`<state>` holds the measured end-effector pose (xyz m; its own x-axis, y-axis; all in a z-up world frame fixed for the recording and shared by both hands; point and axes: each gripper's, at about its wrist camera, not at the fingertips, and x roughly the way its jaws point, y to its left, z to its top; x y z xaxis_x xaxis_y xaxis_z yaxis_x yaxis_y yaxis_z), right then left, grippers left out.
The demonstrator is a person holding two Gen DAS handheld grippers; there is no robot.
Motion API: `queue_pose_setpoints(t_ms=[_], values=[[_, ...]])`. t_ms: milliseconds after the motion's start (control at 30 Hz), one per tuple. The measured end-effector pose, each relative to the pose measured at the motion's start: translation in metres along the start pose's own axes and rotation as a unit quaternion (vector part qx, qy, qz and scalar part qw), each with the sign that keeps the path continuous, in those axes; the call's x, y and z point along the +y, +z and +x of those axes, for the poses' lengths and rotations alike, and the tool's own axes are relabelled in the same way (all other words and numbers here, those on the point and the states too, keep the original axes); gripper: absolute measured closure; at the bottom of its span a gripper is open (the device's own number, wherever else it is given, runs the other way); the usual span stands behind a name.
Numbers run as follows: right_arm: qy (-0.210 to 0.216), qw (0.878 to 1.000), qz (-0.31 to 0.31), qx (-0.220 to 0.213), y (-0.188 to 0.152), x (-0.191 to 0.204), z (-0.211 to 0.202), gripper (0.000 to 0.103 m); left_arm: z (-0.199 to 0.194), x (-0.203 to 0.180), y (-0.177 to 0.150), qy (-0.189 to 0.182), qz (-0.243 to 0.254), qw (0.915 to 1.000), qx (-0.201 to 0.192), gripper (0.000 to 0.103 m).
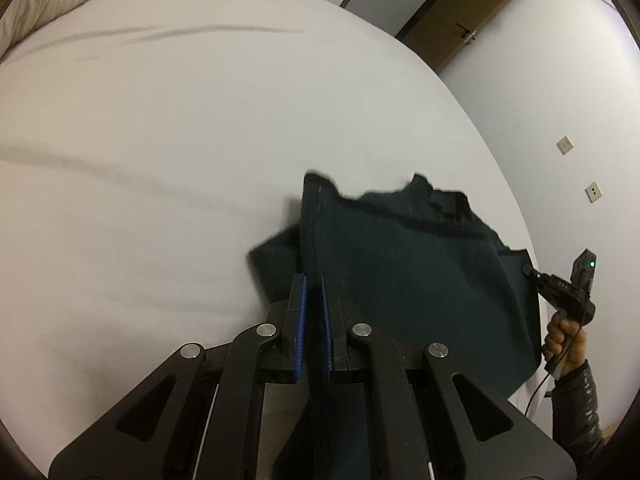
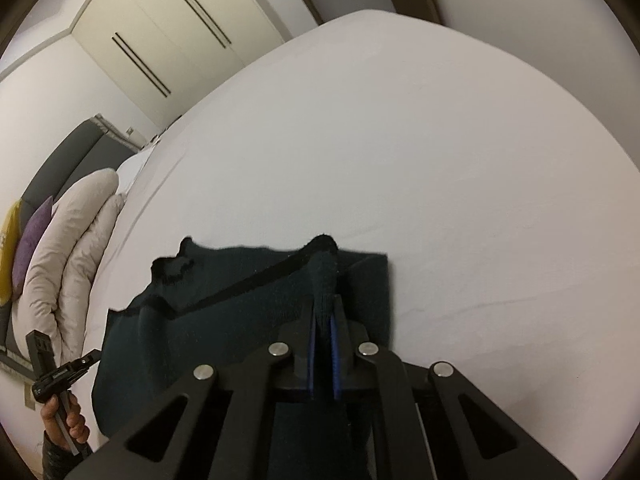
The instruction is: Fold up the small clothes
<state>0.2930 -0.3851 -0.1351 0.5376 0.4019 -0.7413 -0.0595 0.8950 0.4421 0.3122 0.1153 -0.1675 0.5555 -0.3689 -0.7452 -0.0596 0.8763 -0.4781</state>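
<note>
Above the bed (image 1: 160,140), both claws pinch the dark green garment (image 1: 400,260). Left claw (image 1: 314,280) and right claw (image 2: 323,316) each grip one edge.

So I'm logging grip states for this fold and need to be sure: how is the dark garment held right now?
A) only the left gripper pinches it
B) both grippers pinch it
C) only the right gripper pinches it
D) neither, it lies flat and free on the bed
B: the left gripper has dark green garment fabric between its blue pads, and the right gripper likewise clamps a bunched fold of it, over the white bed.
</note>
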Motion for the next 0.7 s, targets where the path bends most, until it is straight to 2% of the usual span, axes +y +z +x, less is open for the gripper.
queue_pose_setpoints(t_ms=[100,300,533,600,700], values=[[-0.004,1.0,0.004,-0.006,0.001,-0.001,0.001,0.097,0.0,0.0,0.012,0.001,0.001,1.0,-0.003,0.096],[0.014,1.0,0.007,-0.017,-0.001,-0.004,0.001,0.096,0.026,0.002,0.033,0.01,-0.006,0.9992,0.037,0.096],[0.022,0.999,-0.005,-0.023,0.001,0.0,0.0,0.096,0.047,-0.006,0.044,-0.003,0.009,0.9981,0.061,0.096],[0.021,0.999,-0.006,-0.023,0.0,0.001,0.001,0.096,0.05,-0.008,0.043,-0.01,0.02,0.998,0.06,0.096],[0.019,1.0,-0.003,-0.024,0.0,0.0,0.001,0.096,0.047,-0.022,0.037,0.01,0.061,0.9972,0.041,0.101]])
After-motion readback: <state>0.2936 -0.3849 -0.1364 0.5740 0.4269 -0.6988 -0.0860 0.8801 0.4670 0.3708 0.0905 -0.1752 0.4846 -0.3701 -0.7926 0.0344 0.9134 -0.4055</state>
